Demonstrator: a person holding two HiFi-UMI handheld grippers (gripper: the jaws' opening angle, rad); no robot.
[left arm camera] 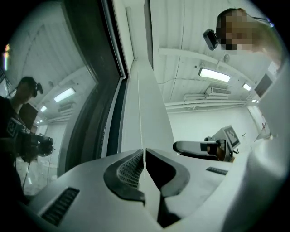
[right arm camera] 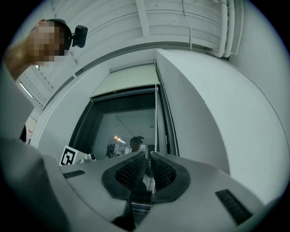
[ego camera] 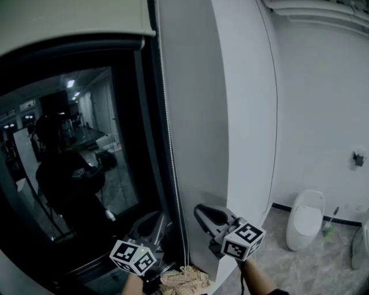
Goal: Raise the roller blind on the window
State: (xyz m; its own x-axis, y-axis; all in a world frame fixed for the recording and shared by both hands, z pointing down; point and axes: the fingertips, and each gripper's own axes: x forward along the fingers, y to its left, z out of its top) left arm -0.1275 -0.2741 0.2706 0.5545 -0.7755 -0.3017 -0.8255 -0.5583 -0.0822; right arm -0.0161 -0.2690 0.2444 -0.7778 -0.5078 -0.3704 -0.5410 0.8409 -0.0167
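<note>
The cream roller blind (ego camera: 75, 17) is rolled up high, so most of the dark window pane (ego camera: 86, 161) is bare. Its bead chain (ego camera: 171, 150) hangs down the right side of the frame. My left gripper (ego camera: 155, 220) is low beside that chain. In the left gripper view the left gripper (left arm camera: 144, 154) is shut on the thin chain (left arm camera: 140, 118), which runs straight up from the pads. My right gripper (ego camera: 200, 210) is just right of the chain. In the right gripper view the right gripper (right arm camera: 147, 156) has its jaws a narrow gap apart, and the chain (right arm camera: 156, 122) hangs beyond them, not gripped.
A white wall pillar (ego camera: 230, 115) stands directly right of the window. A white floor-standing toilet fixture (ego camera: 305, 219) and a brush (ego camera: 328, 226) are at the far right. Crumpled light material (ego camera: 184, 279) lies below the grippers. The glass reflects a person (ego camera: 63, 178).
</note>
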